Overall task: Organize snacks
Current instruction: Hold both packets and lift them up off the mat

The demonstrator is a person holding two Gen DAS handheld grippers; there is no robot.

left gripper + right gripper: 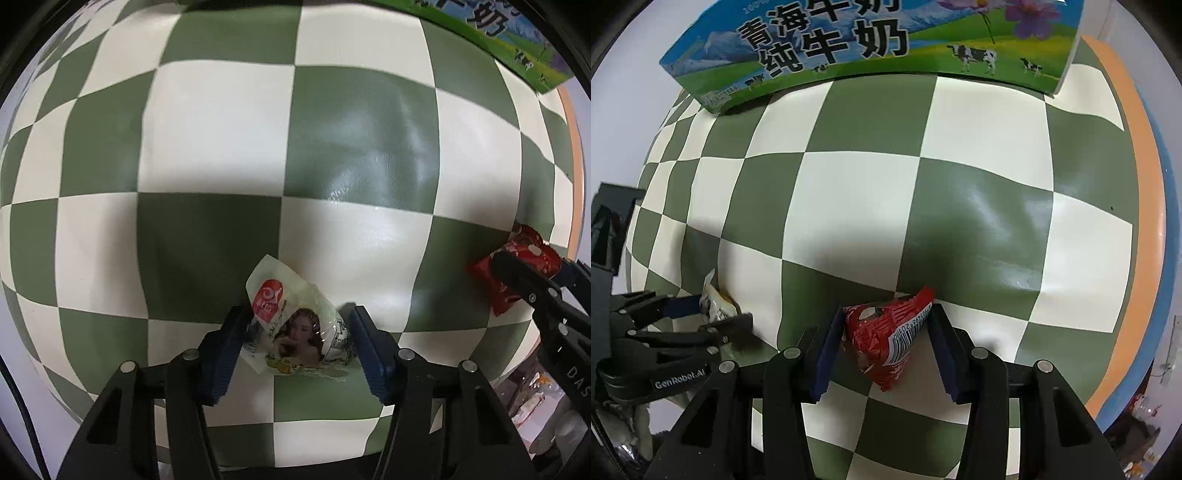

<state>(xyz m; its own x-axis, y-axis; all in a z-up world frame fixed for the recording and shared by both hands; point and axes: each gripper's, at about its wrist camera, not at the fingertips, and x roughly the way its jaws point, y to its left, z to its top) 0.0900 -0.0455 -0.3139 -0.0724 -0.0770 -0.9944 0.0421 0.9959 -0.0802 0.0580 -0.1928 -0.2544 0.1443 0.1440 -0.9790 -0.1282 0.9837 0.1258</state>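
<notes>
In the left wrist view my left gripper [297, 325] is shut on a white snack packet [291, 328] with a red logo and a woman's face, held above the checkered cloth. In the right wrist view my right gripper [886, 325] is shut on a red snack packet [886, 336] with a barcode. The red packet also shows in the left wrist view [517, 266], at the right, between the right gripper's fingers [524, 280]. The white packet shows in the right wrist view [716, 302], at the left, between the left gripper's fingers [727, 326].
A green-and-white checkered cloth [868, 206] covers the table. A green-and-blue milk carton box [868, 48] stands at the table's far edge; its corner shows in the left wrist view [509, 33]. The table's orange and blue rim [1145, 221] curves along the right.
</notes>
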